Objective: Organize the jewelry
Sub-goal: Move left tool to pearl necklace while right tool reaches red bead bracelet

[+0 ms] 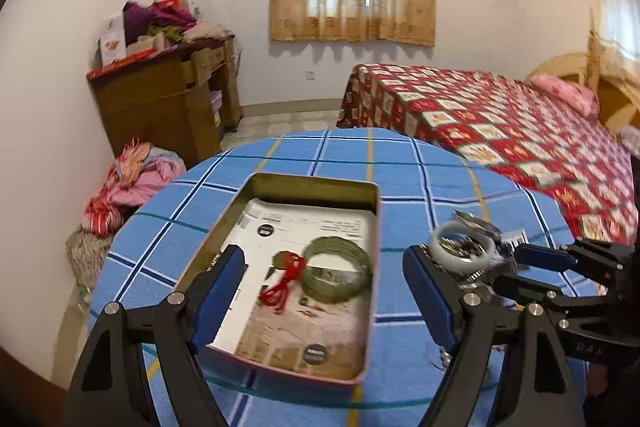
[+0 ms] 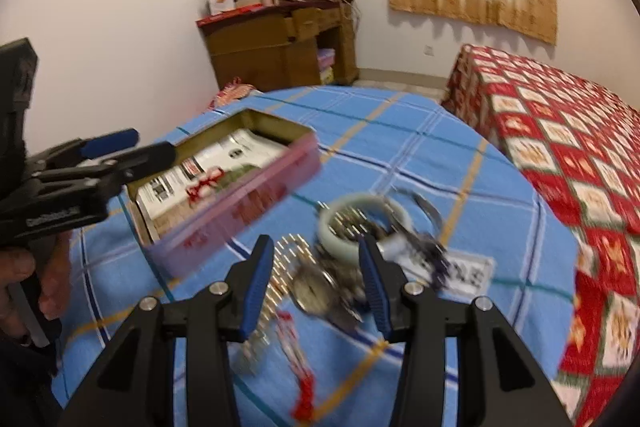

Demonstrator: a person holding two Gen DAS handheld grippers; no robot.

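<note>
From the left wrist view, the left gripper (image 1: pixel 324 291) hangs with its 2 blue-padded fingers spread wide, holding nothing. Directly beneath and between them sits the open rectangular pink tin box (image 1: pixel 280 373) on the blue checked tablecloth (image 1: pixel 416 179). Inside the box, just ahead of the fingertips, lie a dull green bangle (image 1: pixel 337 270) and, touching its left side, a red knotted cord (image 1: pixel 280 287), both resting on printed paper lining the bottom. Just past the right finger, a pale white-green jade bangle (image 1: pixel 462 247) sits on a heap of silvery jewelry outside the box. The right gripper (image 1: pixel 532 267) reaches in from the right edge toward that heap; whether its fingers are apart or together cannot be told here.

From the right wrist view, the right gripper (image 2: pixel 316 287) is spread open above the jewelry pile, gripping nothing. Between its fingers lies a round metal watch (image 2: pixel 316 293), blurred. Just ahead of the right finger is the pale bangle (image 2: pixel 362 223). A gold bead chain (image 2: pixel 280 279) runs beside the left finger, and a red tassel (image 2: pixel 298 367) lies near the gripper's base. The pink box (image 2: pixel 240 215) sits ahead to the left, with the left gripper (image 2: pixel 132 151) over its near end.
</note>
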